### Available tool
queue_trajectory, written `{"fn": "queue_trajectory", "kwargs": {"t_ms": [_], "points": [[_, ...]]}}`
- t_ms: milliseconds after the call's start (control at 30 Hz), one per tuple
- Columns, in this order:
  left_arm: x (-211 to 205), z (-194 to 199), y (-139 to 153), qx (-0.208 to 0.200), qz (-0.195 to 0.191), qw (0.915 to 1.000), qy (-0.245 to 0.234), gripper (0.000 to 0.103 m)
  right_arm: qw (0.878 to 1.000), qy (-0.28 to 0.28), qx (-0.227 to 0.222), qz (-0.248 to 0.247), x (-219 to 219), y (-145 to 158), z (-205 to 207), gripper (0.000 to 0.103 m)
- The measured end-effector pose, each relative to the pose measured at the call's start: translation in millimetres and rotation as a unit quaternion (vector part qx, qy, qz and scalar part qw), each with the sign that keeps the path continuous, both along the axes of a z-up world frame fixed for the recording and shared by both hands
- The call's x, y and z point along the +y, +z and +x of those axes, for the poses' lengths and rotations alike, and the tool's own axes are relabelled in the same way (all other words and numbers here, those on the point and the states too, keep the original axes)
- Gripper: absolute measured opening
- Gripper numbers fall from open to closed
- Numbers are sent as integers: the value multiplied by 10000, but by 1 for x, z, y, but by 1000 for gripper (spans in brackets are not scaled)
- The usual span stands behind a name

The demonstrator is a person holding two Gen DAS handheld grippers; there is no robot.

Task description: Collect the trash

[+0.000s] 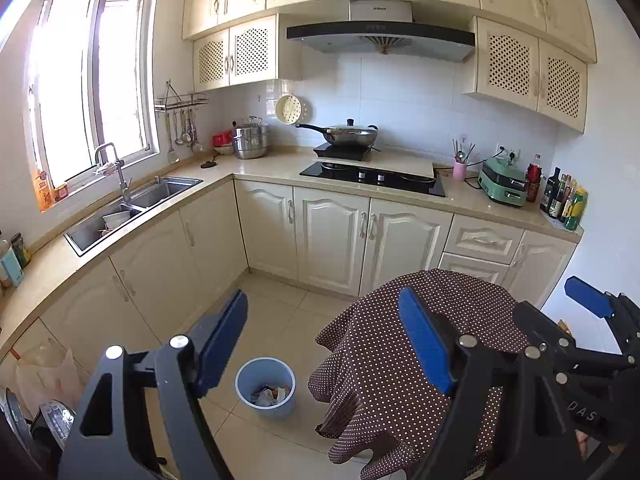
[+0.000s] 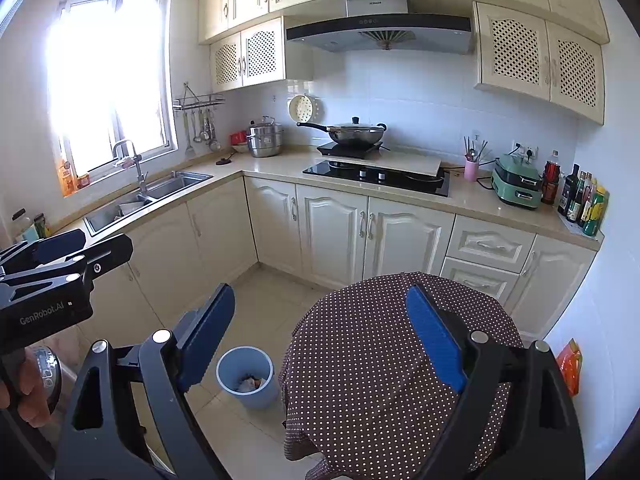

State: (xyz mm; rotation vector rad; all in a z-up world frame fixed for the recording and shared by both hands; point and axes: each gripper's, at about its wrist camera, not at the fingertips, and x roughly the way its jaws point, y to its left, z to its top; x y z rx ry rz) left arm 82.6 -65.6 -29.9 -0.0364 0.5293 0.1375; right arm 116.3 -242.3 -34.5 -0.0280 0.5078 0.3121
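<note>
A light blue bin [image 1: 266,386] [image 2: 248,376] stands on the tiled floor with crumpled paper trash [image 1: 270,394] inside it. It sits just left of a small round table under a brown dotted cloth [image 1: 380,320] [image 2: 360,340]. My left gripper [image 1: 324,340] is open and empty, high above the floor, with the bin low between its fingers. My right gripper [image 2: 322,332] is also open and empty, over the table's near edge. The two grippers are side by side. An orange packet [image 2: 570,366] lies by the right wall.
An L-shaped counter [image 1: 256,170] carries a sink [image 1: 132,204], a hob with a lidded wok [image 1: 352,134], a green appliance [image 1: 502,184] and bottles [image 1: 564,200]. A plastic bag [image 1: 44,368] and a cooker [image 2: 48,368] stand at the lower left. Tiled floor shows between cabinets and table.
</note>
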Motion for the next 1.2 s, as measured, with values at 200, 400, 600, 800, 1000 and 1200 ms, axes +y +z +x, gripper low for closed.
{"fn": "queue_trajectory", "kwargs": {"t_ms": [200,400,600,800,1000,1200], "points": [[7,-7,0,11,-6,10000,43,76,10000,35,-3,11,5,0,0,87],[14,-10,1,12,-1,10000,58,76,10000,59,9,27,12,0,-3,87],[14,-10,1,8,6,10000,56,76,10000,61,19,27,14,0,-3,87],[20,-14,-1,8,-1,10000,56,76,10000,70,37,19,16,-1,-4,87],[28,-17,-1,8,-3,10000,36,76,10000,63,43,14,20,-2,-5,87],[30,-16,-1,6,-2,10000,30,76,10000,45,55,-4,24,-2,-7,87]]}}
